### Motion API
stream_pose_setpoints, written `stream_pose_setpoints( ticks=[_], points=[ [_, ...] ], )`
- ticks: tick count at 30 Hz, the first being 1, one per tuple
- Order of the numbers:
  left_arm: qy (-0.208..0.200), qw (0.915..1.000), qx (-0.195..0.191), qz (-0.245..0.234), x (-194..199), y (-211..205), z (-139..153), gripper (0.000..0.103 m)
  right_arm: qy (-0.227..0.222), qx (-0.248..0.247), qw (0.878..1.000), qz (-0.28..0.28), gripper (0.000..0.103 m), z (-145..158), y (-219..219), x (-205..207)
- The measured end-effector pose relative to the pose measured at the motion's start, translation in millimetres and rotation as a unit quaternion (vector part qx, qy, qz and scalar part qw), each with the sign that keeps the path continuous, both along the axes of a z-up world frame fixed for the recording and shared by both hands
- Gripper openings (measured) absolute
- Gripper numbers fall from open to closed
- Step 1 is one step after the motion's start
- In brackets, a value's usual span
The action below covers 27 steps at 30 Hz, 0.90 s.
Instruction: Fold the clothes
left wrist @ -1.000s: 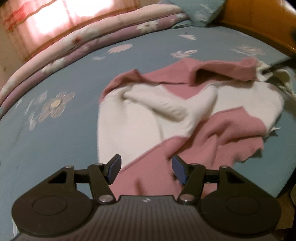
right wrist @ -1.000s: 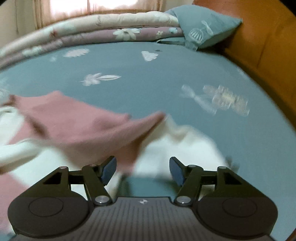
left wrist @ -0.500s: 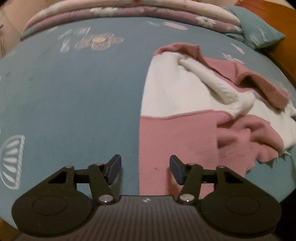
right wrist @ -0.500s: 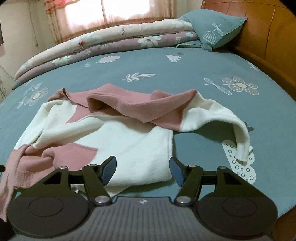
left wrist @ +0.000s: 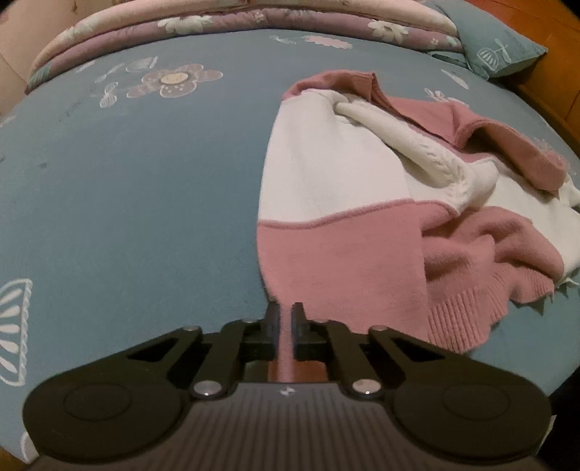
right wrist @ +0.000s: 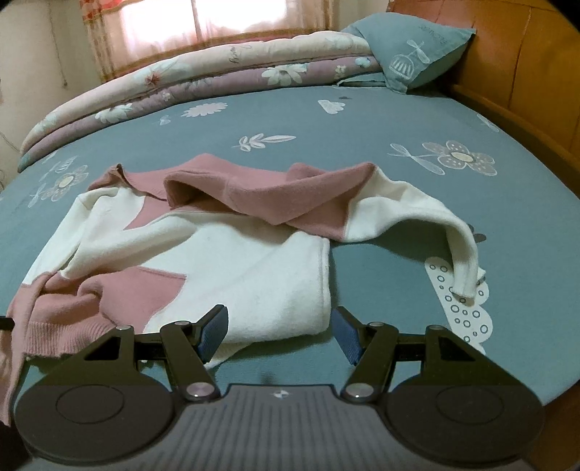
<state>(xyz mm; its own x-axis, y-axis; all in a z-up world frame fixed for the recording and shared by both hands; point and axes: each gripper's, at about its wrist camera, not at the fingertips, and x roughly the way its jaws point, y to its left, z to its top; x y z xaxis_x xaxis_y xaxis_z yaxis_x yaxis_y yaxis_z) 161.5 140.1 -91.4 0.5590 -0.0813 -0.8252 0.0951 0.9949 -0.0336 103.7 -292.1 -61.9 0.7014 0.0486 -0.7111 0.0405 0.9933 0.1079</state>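
Dim, warm light; a curtained window [right wrist: 217, 25] glows overexposed at upper left of the right-wrist view. Fisheye bends edges; corners vignette dark.

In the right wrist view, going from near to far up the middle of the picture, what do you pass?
Right hand-held gripper, jaws open → white lower corner of the pink-and-white sweater → its pink folded-over upper part → bare teal bedsheet → folded floral quilt → curtained window.
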Motion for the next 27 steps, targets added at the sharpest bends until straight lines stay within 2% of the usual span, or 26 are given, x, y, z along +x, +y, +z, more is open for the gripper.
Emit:
stream_pose_setpoints(
  ticks=[5, 7, 10, 12, 18, 23, 27],
  points=[
    [-0.031, 0.9987, 0.037, 0.018, 6, 17, 24, 0.002, -0.006, -0.002, 1.000, 0.001, 0.068, 3, 2, 1],
    [-0.039, 0.9982, 0.039, 0.023, 11, 24, 34, 0.002, -0.006, -0.001, 1.000, 0.000, 0.068, 2, 2, 1],
    [-0.027, 0.9994, -0.009, 0.021, 17, 36, 39, 0.003, -0.004, 0.001, 1.000, 0.001, 0.068, 0, 3, 2],
    [-0.004, 0.9990, -0.044, 0.012, 18, 37, 32, 0.007, -0.001, 0.002, 1.000, 0.004, 0.068, -1, 3, 2],
    [0.044, 0.9960, -0.077, 0.008, 17, 29, 2, 0.009, 0.006, 0.001, 1.000, 0.006, 0.068, -6, 6, 5],
    [0.063, 0.9938, -0.091, 0.005, 24, 26, -6, 0.036, 0.010, 0.000, 1.000, 0.004, 0.069, -9, 5, 6],
    [0.065, 0.9943, -0.084, -0.005, 31, 20, -8, 0.038, 0.017, 0.001, 1.000, 0.005, 0.069, -13, 6, 7]
  ],
)
